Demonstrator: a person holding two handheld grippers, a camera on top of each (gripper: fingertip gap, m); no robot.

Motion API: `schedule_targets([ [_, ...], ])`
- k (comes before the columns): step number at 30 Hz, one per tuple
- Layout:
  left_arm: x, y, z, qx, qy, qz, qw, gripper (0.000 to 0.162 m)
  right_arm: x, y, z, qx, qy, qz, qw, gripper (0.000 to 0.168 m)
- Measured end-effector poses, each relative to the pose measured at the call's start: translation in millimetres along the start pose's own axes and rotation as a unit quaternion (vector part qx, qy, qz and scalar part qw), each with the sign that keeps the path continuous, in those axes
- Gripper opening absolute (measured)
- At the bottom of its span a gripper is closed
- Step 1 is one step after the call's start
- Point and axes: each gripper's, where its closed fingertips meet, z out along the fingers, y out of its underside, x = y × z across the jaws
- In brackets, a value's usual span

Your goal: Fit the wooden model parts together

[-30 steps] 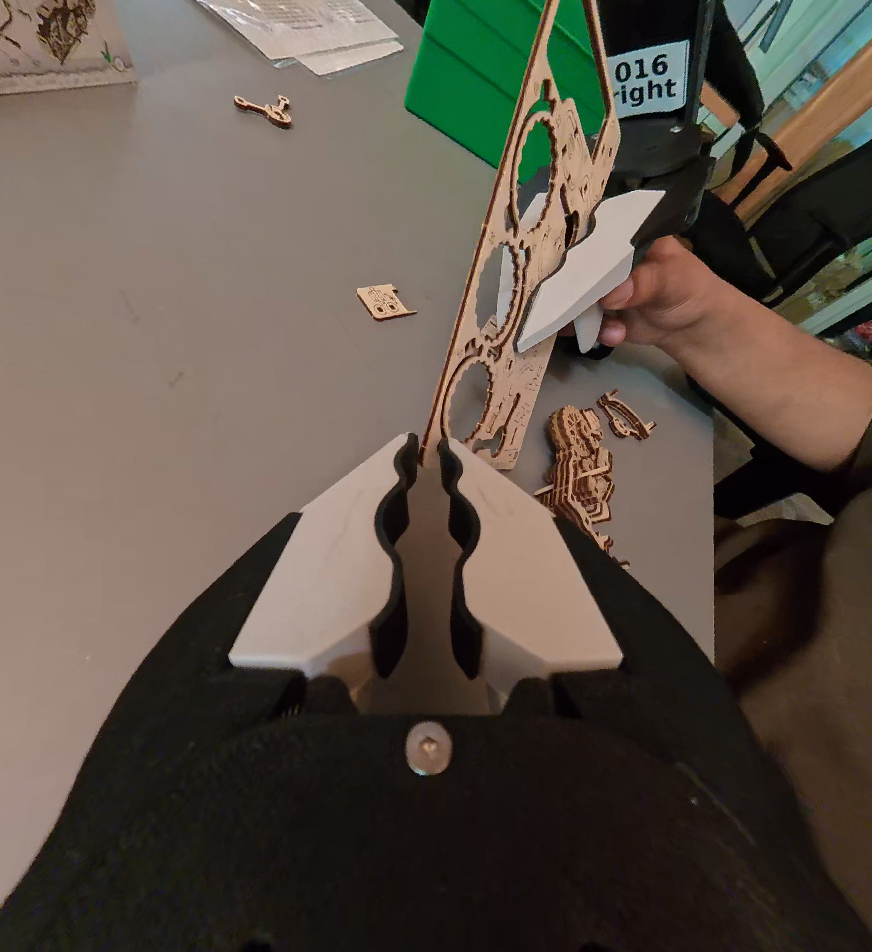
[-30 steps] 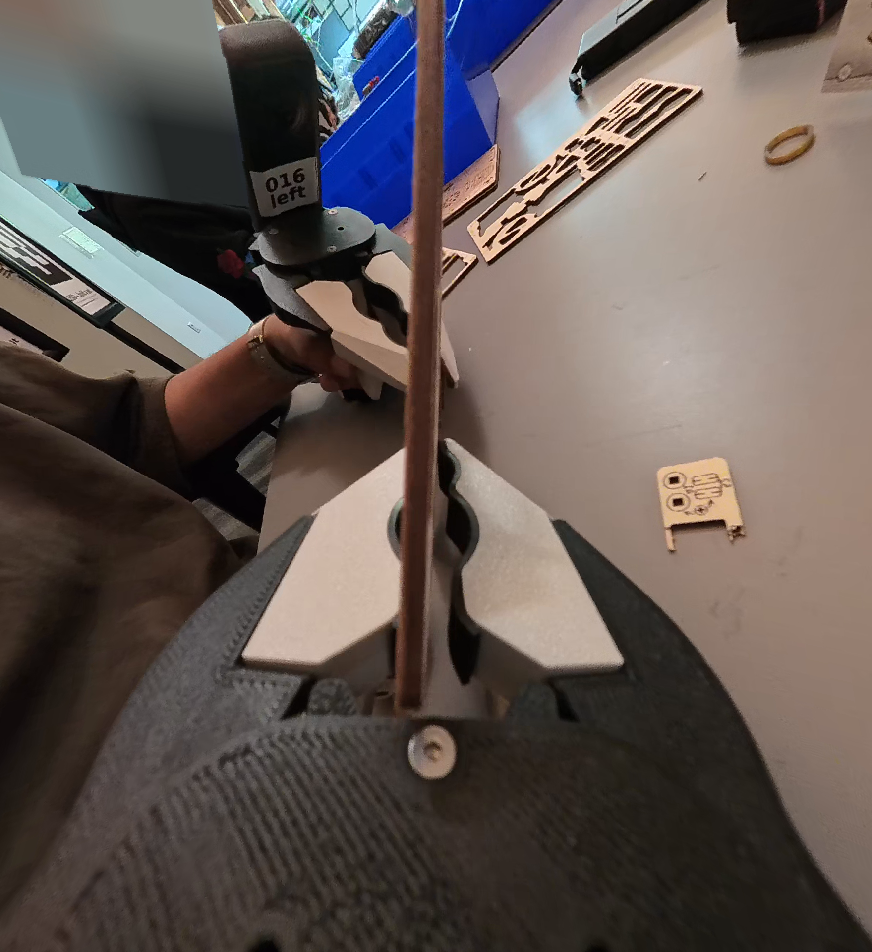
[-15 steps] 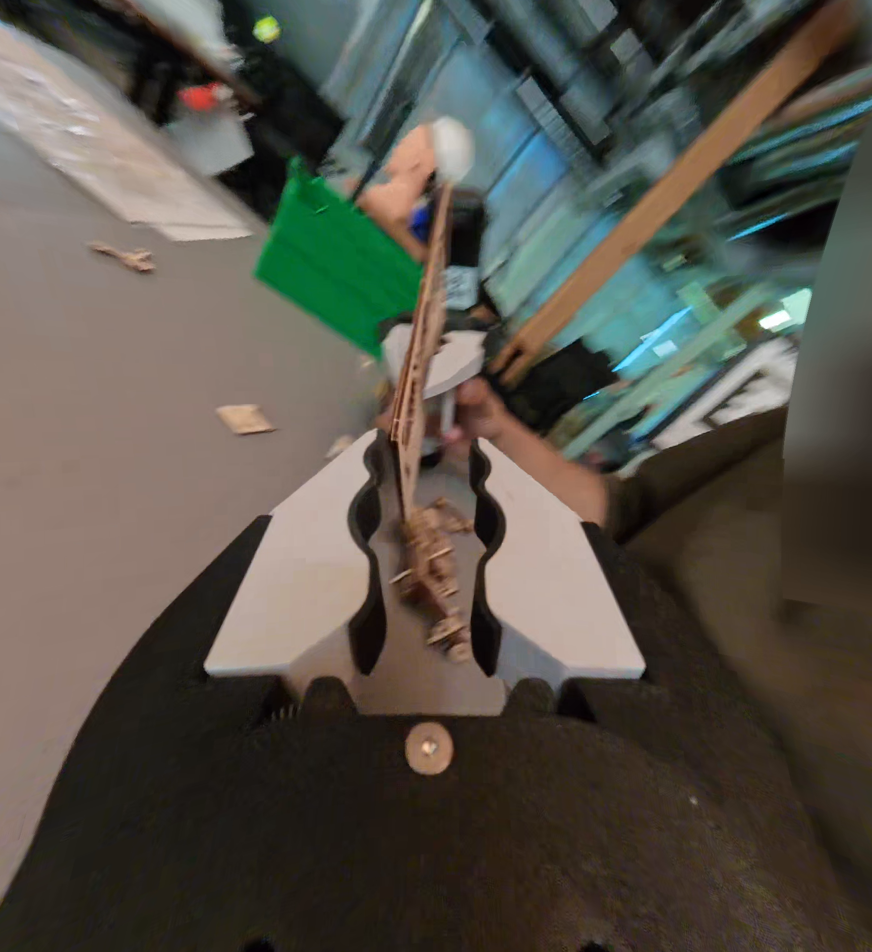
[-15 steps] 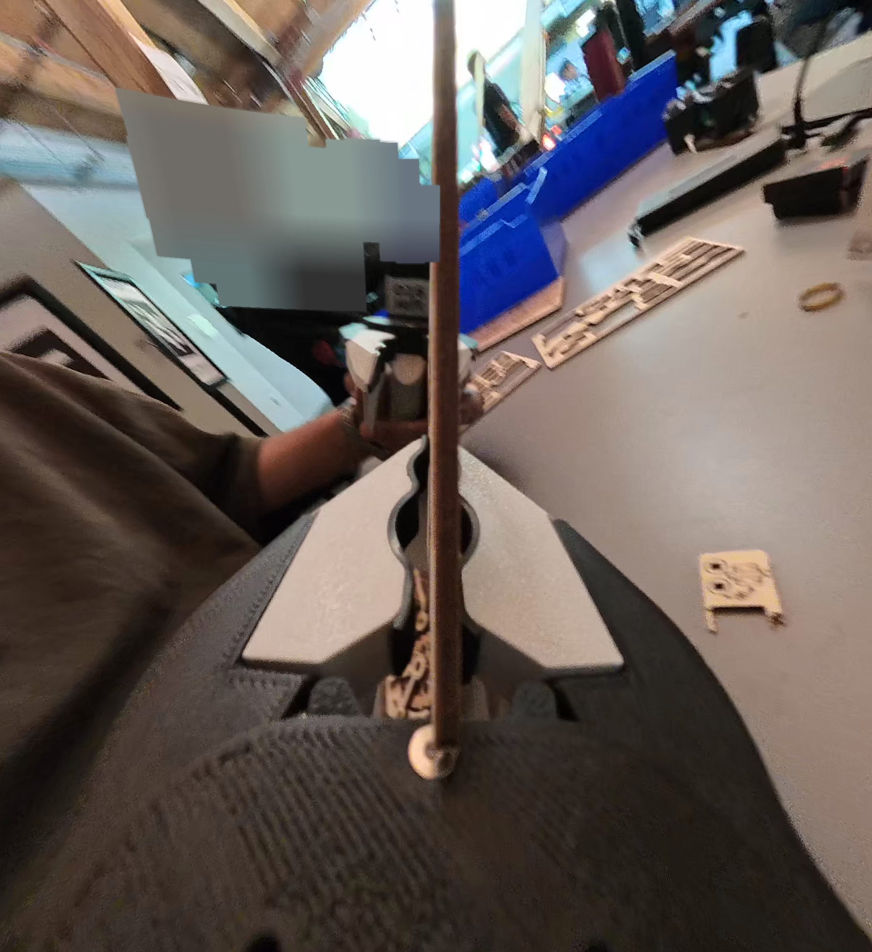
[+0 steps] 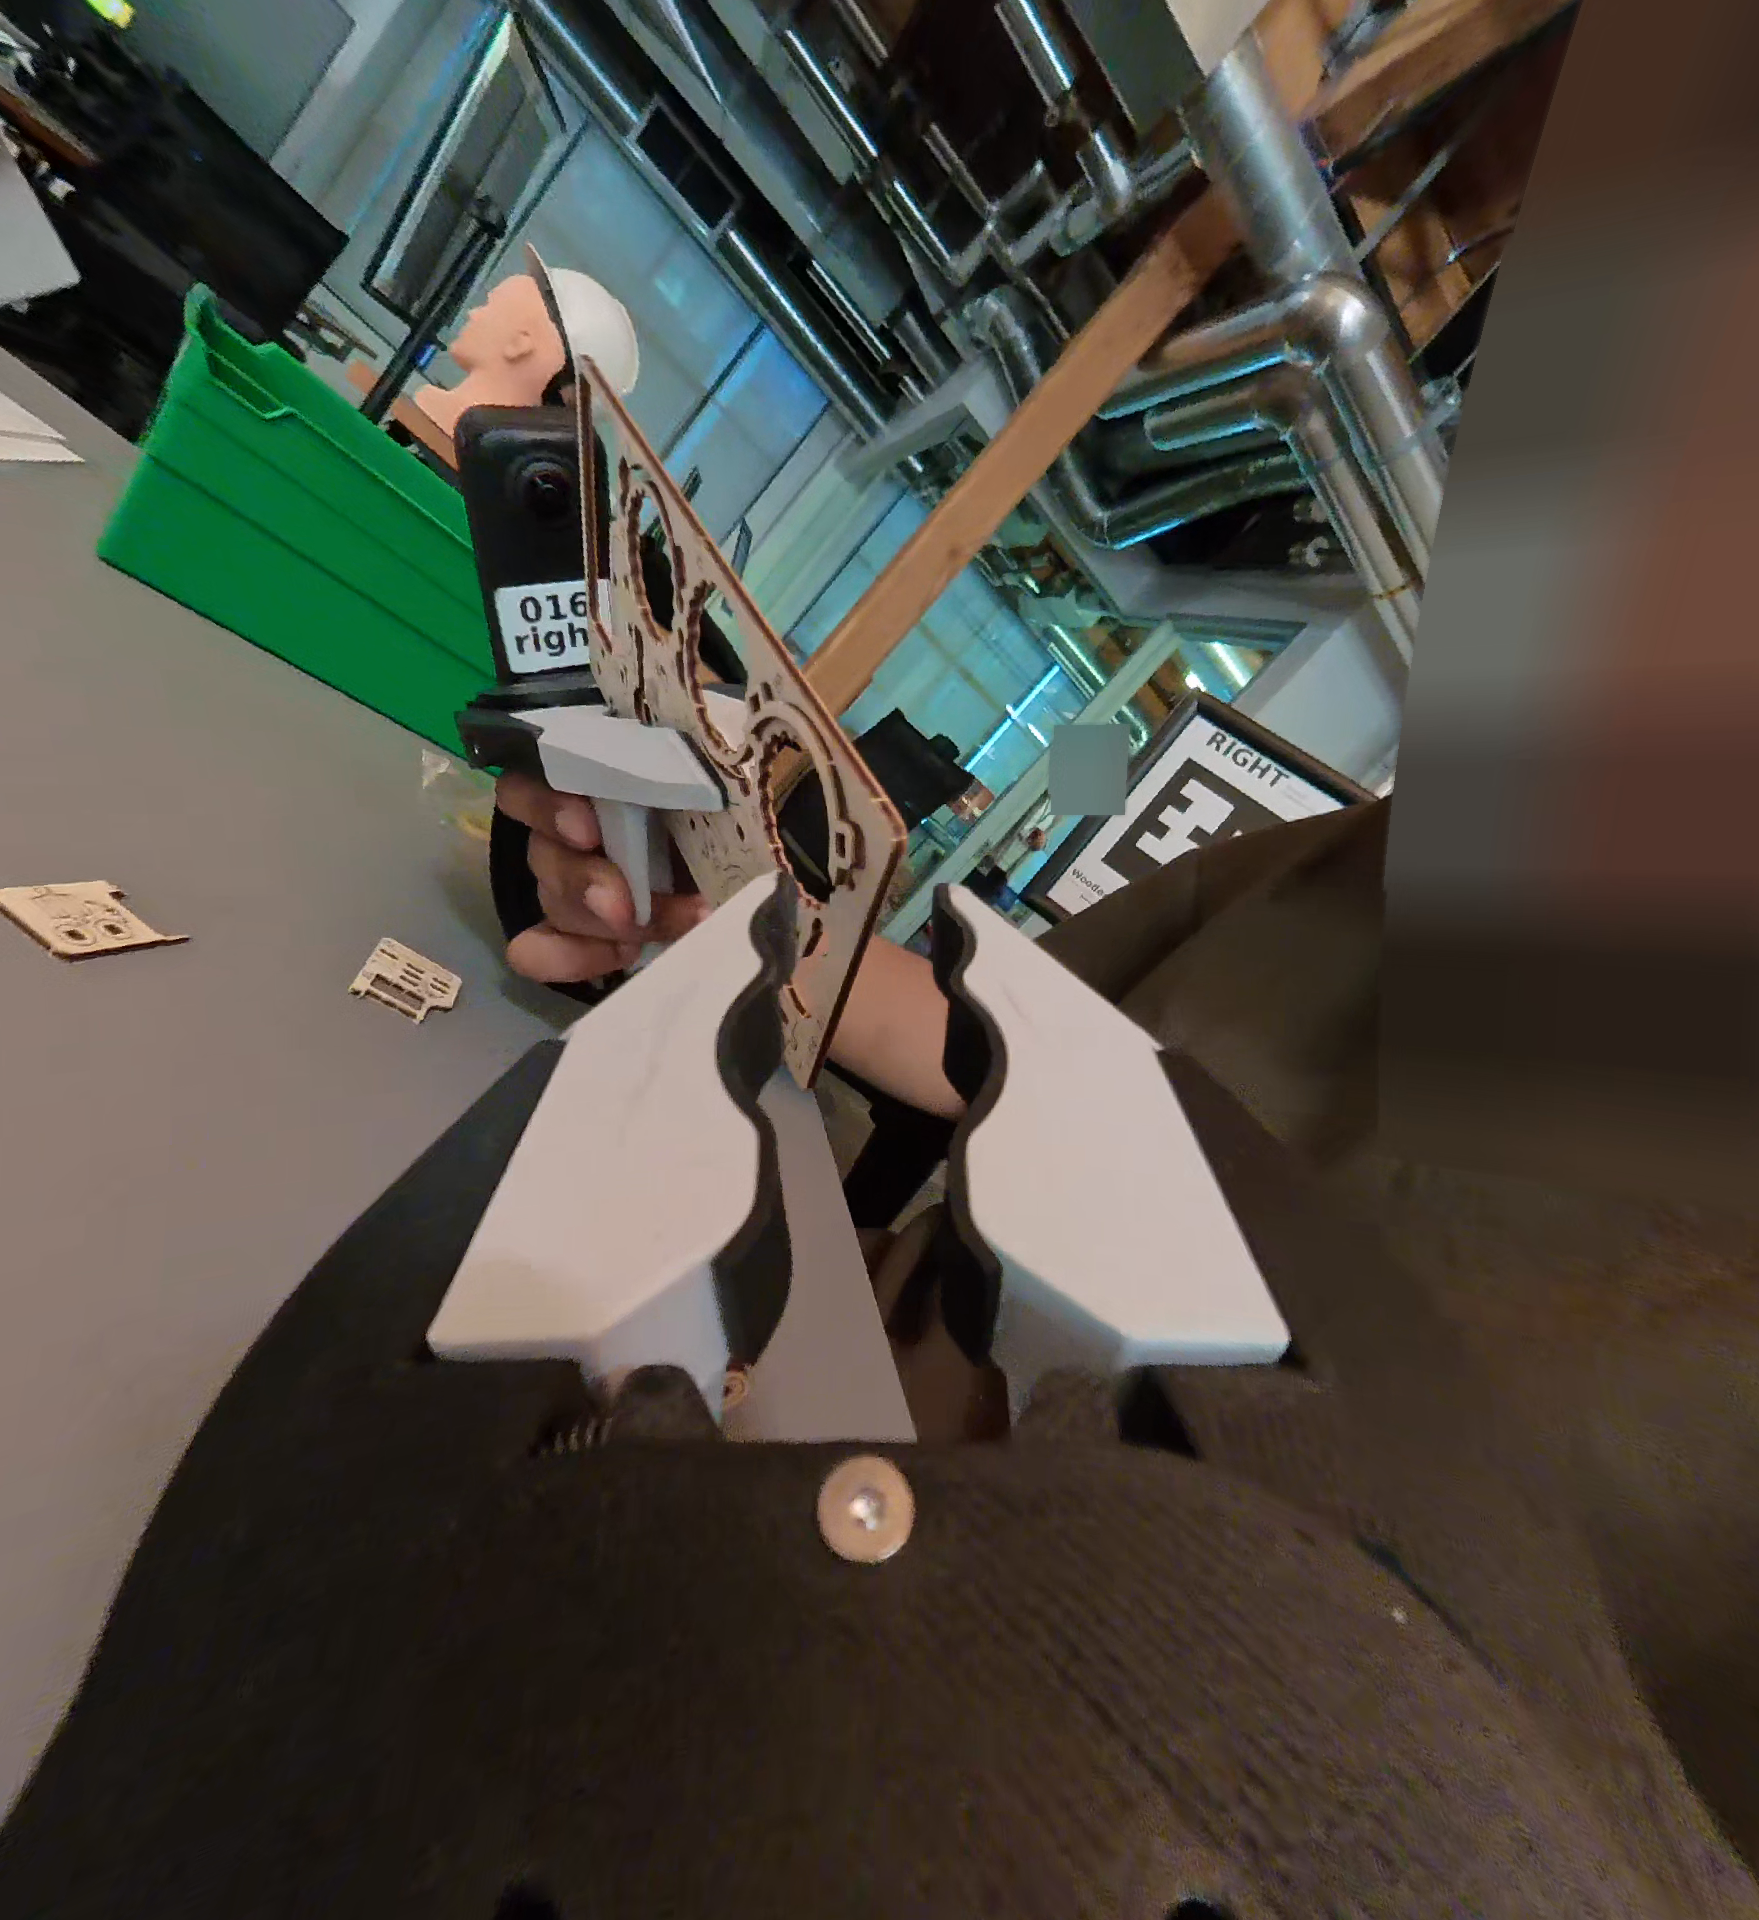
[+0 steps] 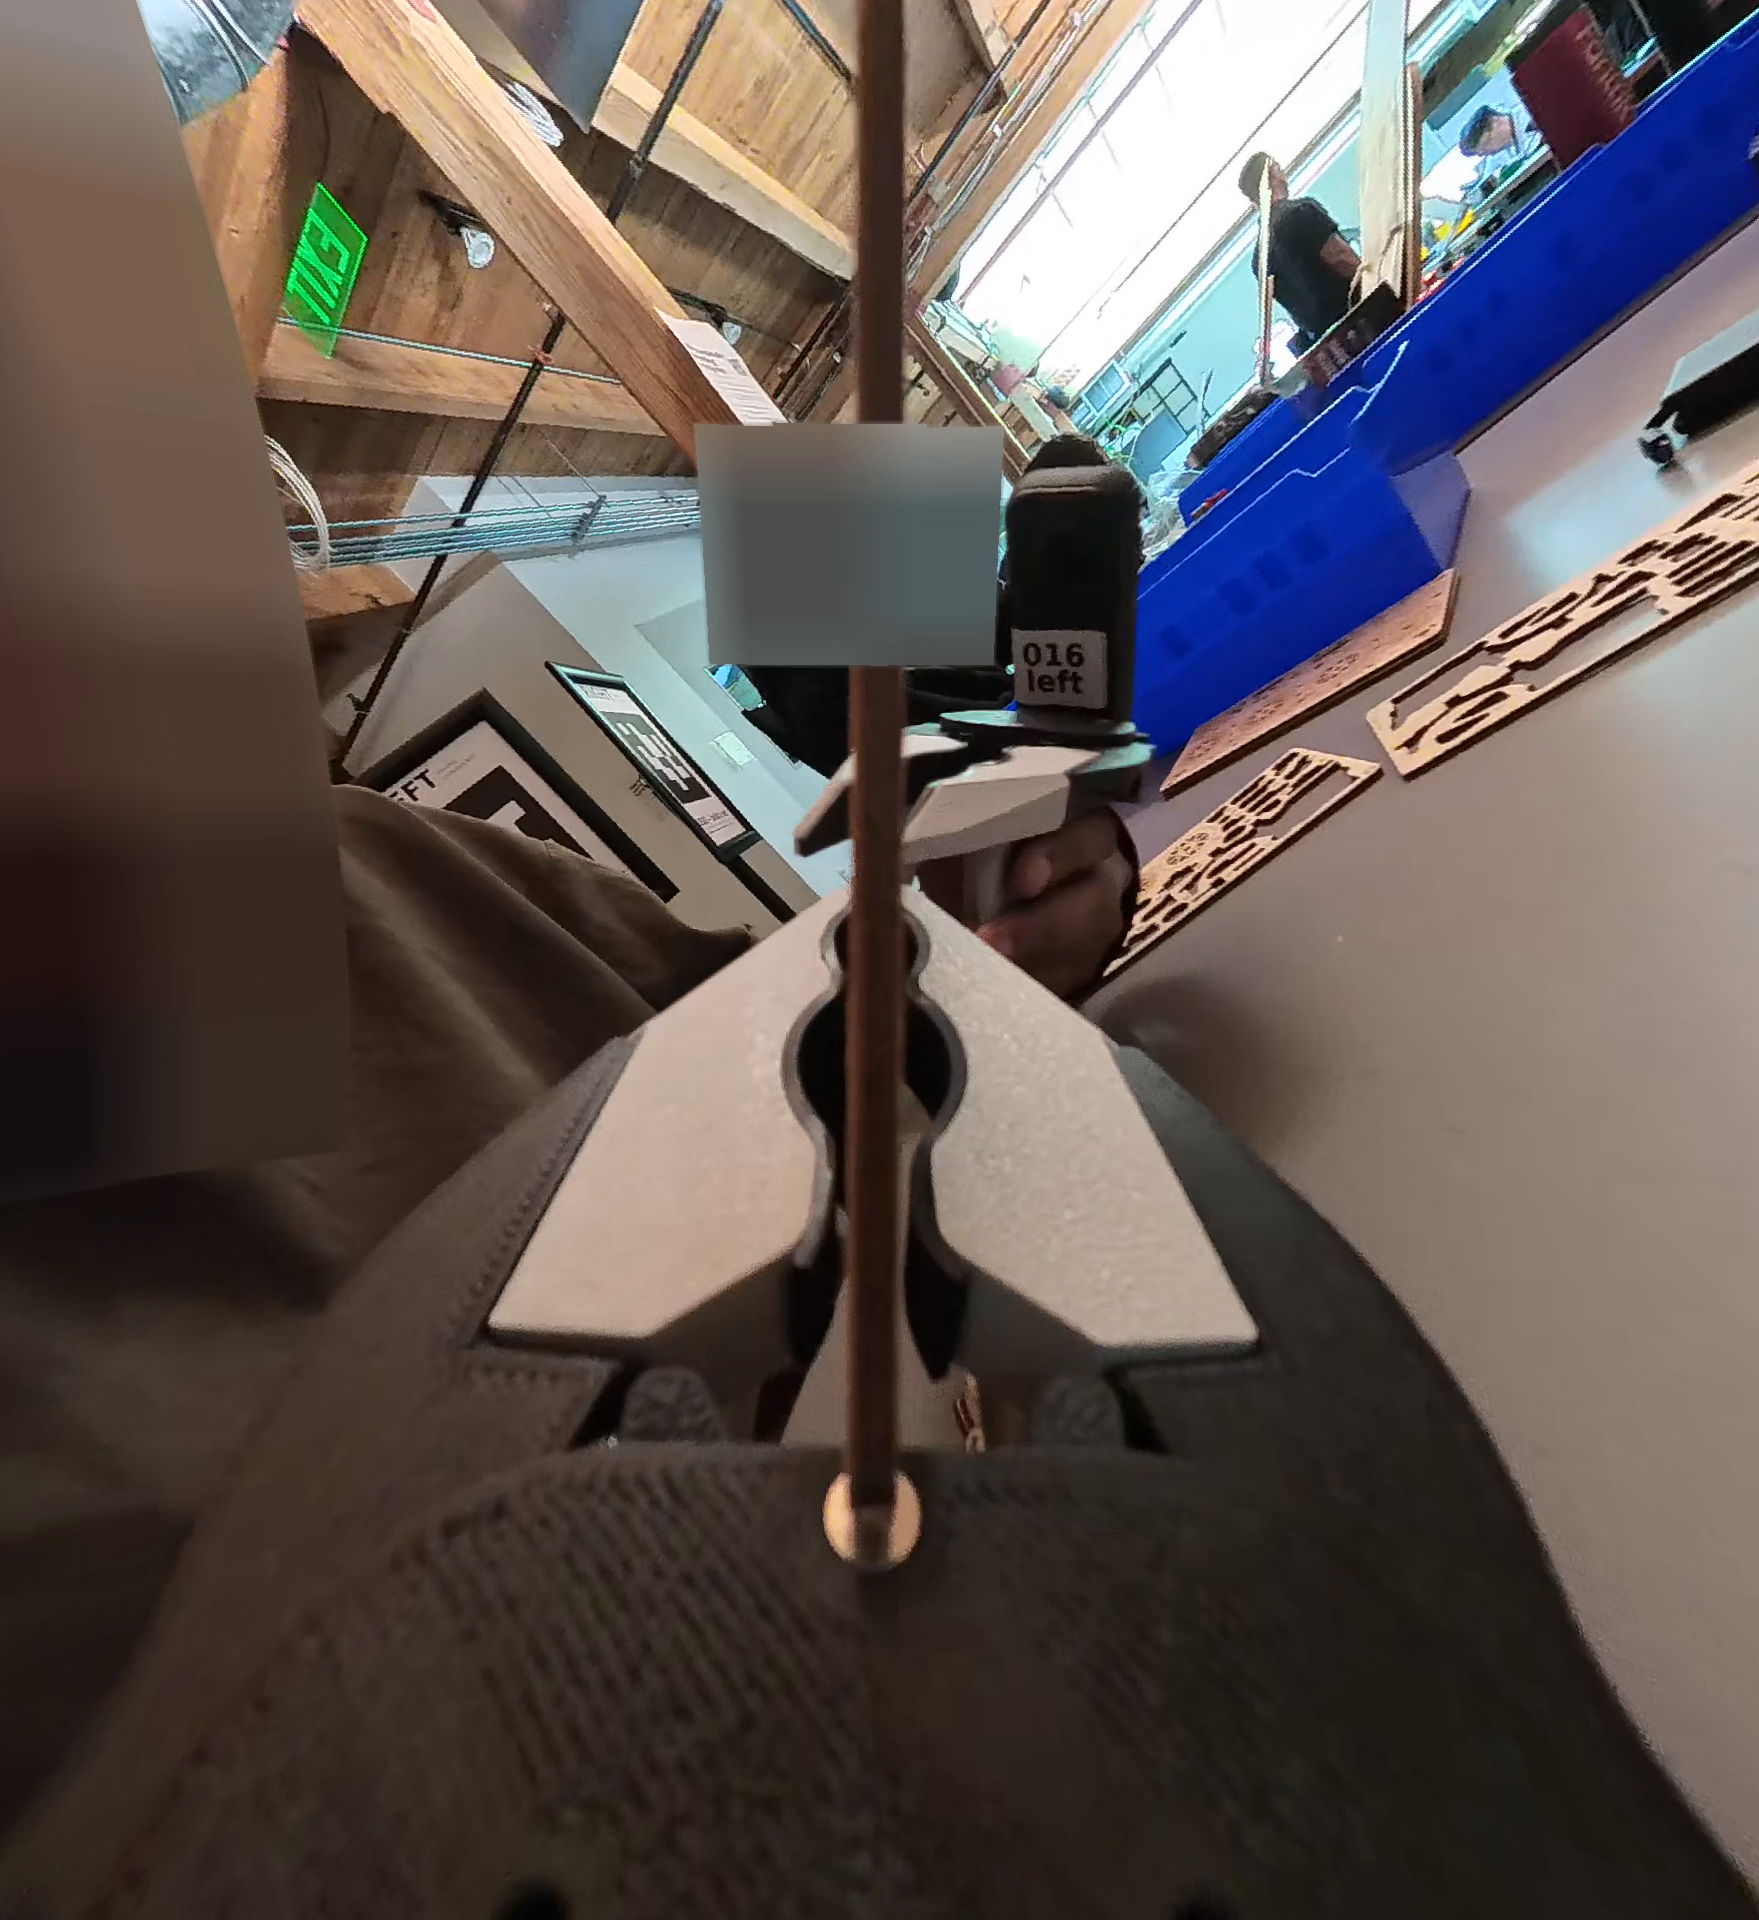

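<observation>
Right hand-held gripper (image 6: 877,935): fingers pressed together on the wooden sheet (image 6: 875,1039), which shows edge-on in the right wrist view and runs straight up out of the picture.
Wooden sheet, left wrist view (image 5: 740,727): a laser-cut panel with round gear-shaped cut-outs, held tilted in the air above the grey surface (image 5: 127,1039); its lower corner hangs in the gap between the left fingers.
Left hand-held gripper (image 5: 859,914): fingers apart, clamped on nothing; the sheet's corner lies close to the left finger (whether it touches, I cannot tell).
Edges: the surface's near edge runs under the left hand-held gripper, with the person's brown sleeve (image 5: 1218,935) just past it.
Open room: the grey surface left of the grippers is mostly bare, with two small wooden cut pieces, one (image 5: 85,920) and another (image 5: 405,979), lying flat and well apart from the sheet.
Far side: a green bin (image 5: 293,561) stands on the surface behind the right hand-held gripper; a blue bin (image 6: 1290,582) and several emptied wooden frames (image 6: 1602,634) lie beyond the left one.
Labels: each hand-held gripper carries a white sticker with black print on its camera mount (image 6: 1062,667); framed black-and-white posters (image 5: 1207,810) and a green lit sign (image 6: 319,272) show behind.
</observation>
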Motion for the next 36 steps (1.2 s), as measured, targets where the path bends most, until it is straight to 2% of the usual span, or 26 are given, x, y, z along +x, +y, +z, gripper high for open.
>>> schedule_targets([
  [7,0,-18,-16,0.040,0.002,0.002,0.999,0.000,3,-5,-7,0.009,0.011,-0.001,1.000,0.001],
  [10,-3,-25,-22,0.061,-0.009,0.002,0.998,0.000,2,-6,-8,0.013,0.006,0.002,1.000,0.001],
  [13,-17,-17,-18,0.038,-0.060,0.027,0.997,0.008,-1,-9,-7,0.026,-0.010,0.017,0.999,0.001],
  [16,-27,-14,-11,0.022,-0.132,0.111,0.985,0.019,0,-12,-8,0.042,-0.021,0.043,0.998,0.001],
  [20,-31,-30,-13,0.057,-0.246,0.267,0.930,0.029,1,-15,-8,0.063,-0.035,0.079,0.994,0.001],
  [23,-33,-31,-15,0.041,-0.300,0.354,0.885,0.035,2,-16,-7,0.069,-0.040,0.093,0.992,0.002],
  [26,-29,-29,-13,0.033,-0.296,0.377,0.877,0.041,4,-13,-5,0.061,-0.034,0.098,0.993,0.001],
  [31,-25,-41,-22,0.053,-0.311,0.393,0.864,0.037,6,-8,-3,0.049,-0.035,0.113,0.992,0.001],
  [36,-27,-31,-20,0.019,-0.292,0.398,0.869,0.042,7,-7,-4,0.052,-0.041,0.134,0.989,0.002],
])
